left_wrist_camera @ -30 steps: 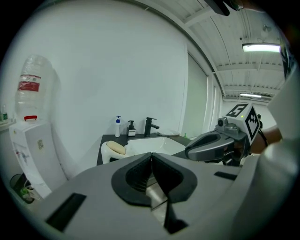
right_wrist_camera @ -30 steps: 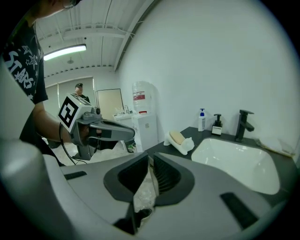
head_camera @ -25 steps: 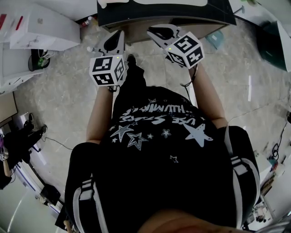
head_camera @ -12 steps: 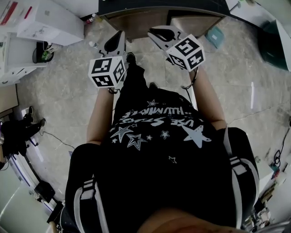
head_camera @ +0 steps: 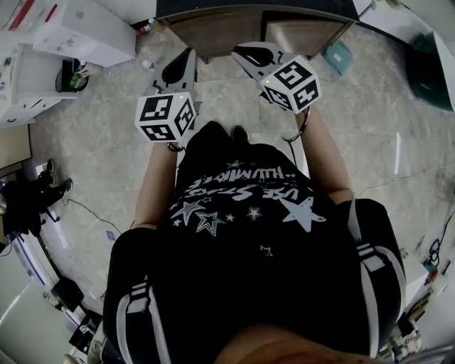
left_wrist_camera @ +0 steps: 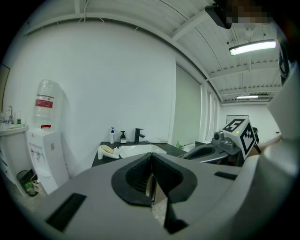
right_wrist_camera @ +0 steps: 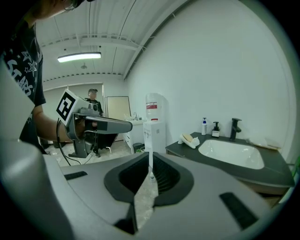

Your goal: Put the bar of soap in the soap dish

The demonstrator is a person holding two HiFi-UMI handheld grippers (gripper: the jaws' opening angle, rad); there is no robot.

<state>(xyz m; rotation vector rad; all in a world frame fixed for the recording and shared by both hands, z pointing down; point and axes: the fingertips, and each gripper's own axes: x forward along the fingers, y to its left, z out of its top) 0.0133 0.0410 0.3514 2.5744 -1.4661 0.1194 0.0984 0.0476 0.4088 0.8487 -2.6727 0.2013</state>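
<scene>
Jaws of left gripper (left_wrist_camera: pixel 151 160) and right gripper (right_wrist_camera: pixel 150 157) sit clenched empty, soap (right_wrist_camera: pixel 188 137) lying in soap dish (right_wrist_camera: pixel 195 141).

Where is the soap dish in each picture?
Head view: not in it; only the dark counter shows, along the top edge.
Left gripper view: the soap dish is left of the middle, just left of the sink.
Right gripper view: the dish is right of the middle, left of the sink.
Shared landmark: the dark counter.
</scene>
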